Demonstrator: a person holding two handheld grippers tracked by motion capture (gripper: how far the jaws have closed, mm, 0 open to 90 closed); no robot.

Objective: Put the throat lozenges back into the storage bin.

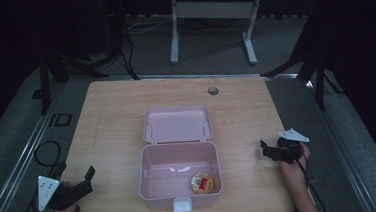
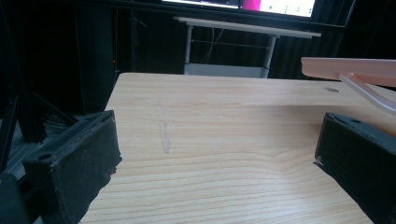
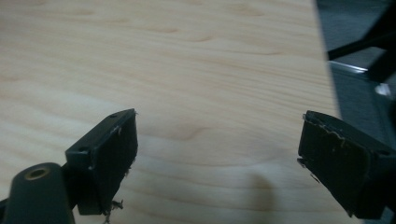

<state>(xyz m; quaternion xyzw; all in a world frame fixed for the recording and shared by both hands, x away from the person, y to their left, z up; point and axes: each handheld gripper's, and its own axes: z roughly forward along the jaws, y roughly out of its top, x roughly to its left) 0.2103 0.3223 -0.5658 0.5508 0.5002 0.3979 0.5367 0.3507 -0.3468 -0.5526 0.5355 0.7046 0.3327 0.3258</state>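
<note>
- Big picture first: a dark room, black at the edges, so the stands and cables at the back are hard to read; a white-legged desk (image 1: 209, 14) stands beyond on grey floor (image 1: 281, 39).
- The light wooden table (image 1: 112, 121) carries everything, with a small round hole (image 1: 213, 90) near its far edge and a faint scratch left of centre.
- Dead centre sits the pink box (image 1: 179, 179), lid (image 1: 177, 124) thrown flat back behind it; the left gripper view catches just a cut-off pink edge (image 2: 350, 67) at upper right.
- Inside the box, near-right corner, lies a small round container (image 1: 202, 183) with a red and yellow top; the label is too small to read.
- Left gripper (image 1: 88, 175), at the near-left table edge, jaws spread wide, nothing between them; the hand is cut by the frame.
- Right gripper (image 1: 265, 149), right of the box, well apart from it, jaws wide apart over bare wood, holding nothing.
</note>
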